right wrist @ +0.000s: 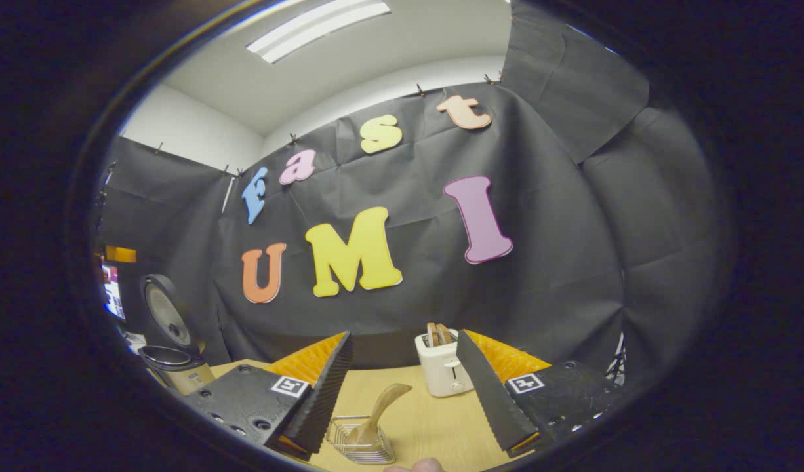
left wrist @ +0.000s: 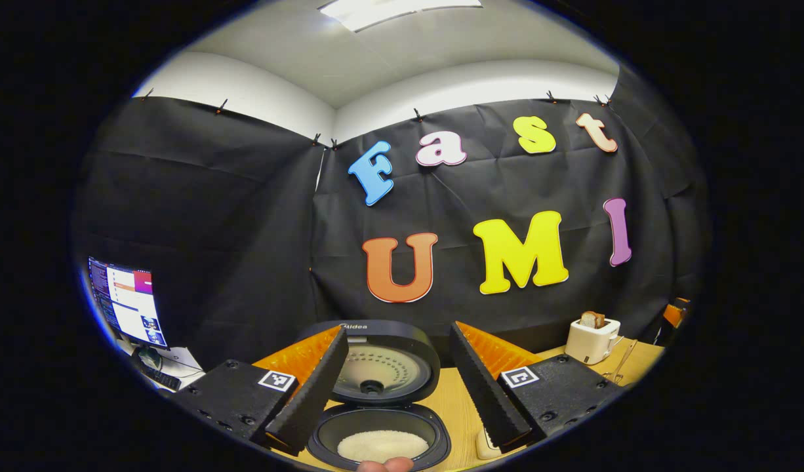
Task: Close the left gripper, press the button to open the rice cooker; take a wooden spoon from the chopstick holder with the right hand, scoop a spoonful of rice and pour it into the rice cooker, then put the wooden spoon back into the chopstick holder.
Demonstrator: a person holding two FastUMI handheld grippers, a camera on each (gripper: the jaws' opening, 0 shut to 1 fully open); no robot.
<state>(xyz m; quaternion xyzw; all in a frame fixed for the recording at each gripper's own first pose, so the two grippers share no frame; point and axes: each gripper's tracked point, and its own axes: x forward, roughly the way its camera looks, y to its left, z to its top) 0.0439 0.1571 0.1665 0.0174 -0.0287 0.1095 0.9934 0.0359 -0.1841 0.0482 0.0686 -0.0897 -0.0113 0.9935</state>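
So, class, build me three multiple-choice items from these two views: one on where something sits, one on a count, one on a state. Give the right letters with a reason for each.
1. Where is the wooden spoon?
A. in the wire chopstick holder
B. inside the rice cooker
C. on top of the toaster

2. How many bread slices stand in the toaster in the right gripper view?
A. none
B. two
C. four

3. What state is the rice cooker lid in?
A. shut
B. taken off and lying on the table
C. raised open

Answers:
1 A, the spoon's handle slants up out of the wire holder between the right gripper fingers.
2 B, two brown slices poke from the slots.
3 C, the lid stands up behind the pot, where rice shows, between the left gripper fingers.
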